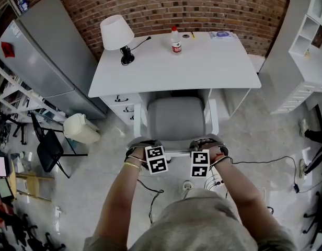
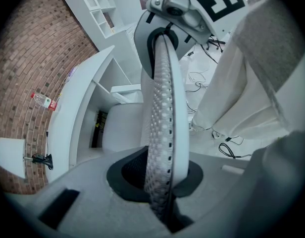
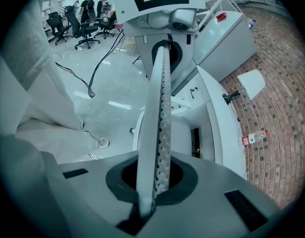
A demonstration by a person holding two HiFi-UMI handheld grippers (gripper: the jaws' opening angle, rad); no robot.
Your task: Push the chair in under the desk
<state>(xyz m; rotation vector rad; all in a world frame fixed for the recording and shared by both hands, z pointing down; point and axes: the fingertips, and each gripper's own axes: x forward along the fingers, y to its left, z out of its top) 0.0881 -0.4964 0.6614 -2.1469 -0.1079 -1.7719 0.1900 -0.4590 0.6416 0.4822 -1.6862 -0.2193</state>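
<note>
Two hazards stand out, to my judgement. The white bench leaves only a narrow knee gap, and the grey office chair stands with its seat front at the bench's front edge and the rest out on the floor. If one hand pushes harder than the other, the chair may swivel. One of its white armrests could then strike the drawer unit on the left, or the bench's side panel on the right. Such a knock could rock the lamp and the bottle standing near the bench's far edge. The grips could also slide off, since each bites only the thin top rim of the mesh backrest. The left tongs are closed to a narrow gap, clamped on that rim towards its left end. The right tongs are almost fully closed and pinch the same rim towards its right end.
</note>
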